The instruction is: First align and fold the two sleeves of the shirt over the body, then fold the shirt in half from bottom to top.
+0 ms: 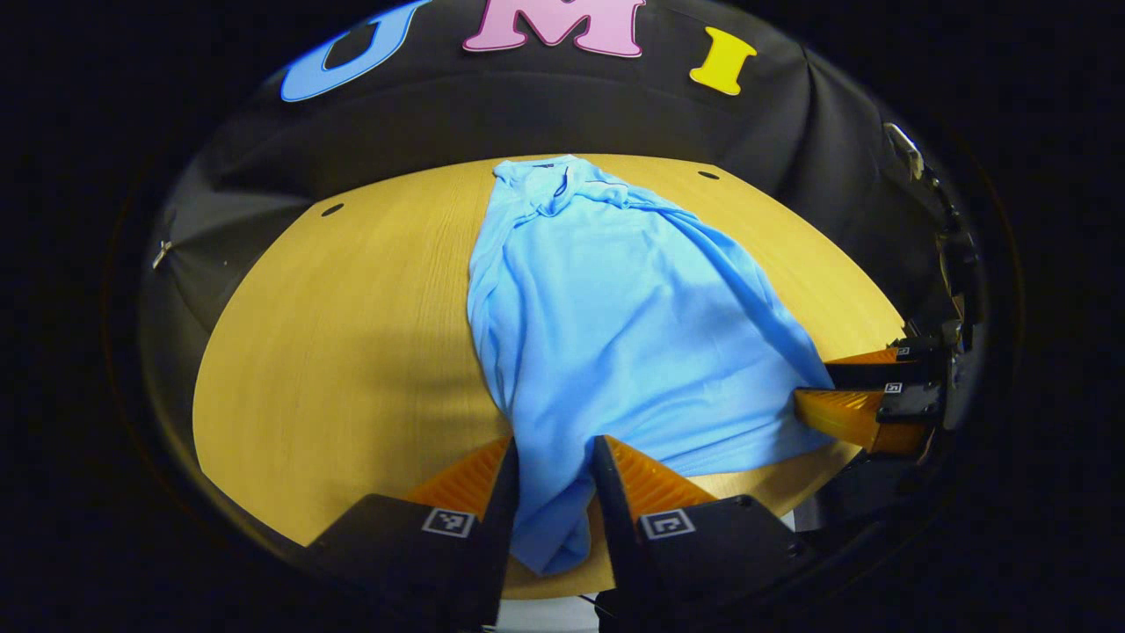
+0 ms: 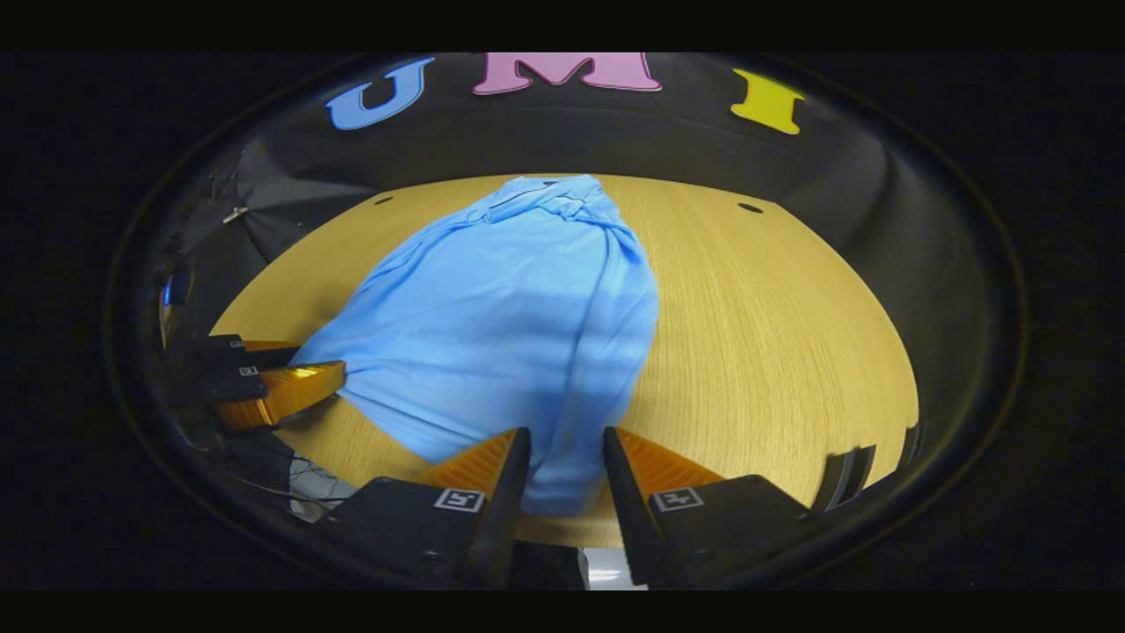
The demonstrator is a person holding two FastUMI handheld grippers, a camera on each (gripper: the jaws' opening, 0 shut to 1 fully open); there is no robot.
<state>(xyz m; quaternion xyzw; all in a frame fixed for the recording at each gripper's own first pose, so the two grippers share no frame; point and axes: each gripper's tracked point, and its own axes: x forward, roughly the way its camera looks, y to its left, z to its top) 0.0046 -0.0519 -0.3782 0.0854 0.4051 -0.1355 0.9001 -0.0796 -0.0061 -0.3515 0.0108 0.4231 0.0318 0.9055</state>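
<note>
A light blue shirt (image 1: 606, 308) lies lengthwise on the round wooden table (image 1: 352, 334), collar at the far end, its body narrow with the sides folded in. My left gripper (image 1: 555, 444) is at the near edge, shut on a bunched bottom corner of the shirt that hangs between its fingers. In the right gripper view, my right gripper (image 2: 567, 432) is shut on the other bottom corner of the shirt (image 2: 510, 325). Each gripper also shows from the side: the right gripper (image 1: 813, 382) pinching the hem, and the left gripper (image 2: 321, 360) likewise. The hem looks raised off the table.
Bare wood of the table (image 2: 773, 352) spreads out on both sides of the shirt. Small dark holes (image 1: 332, 209) mark the tabletop near its far rim. Black cloth walls the booth behind the table.
</note>
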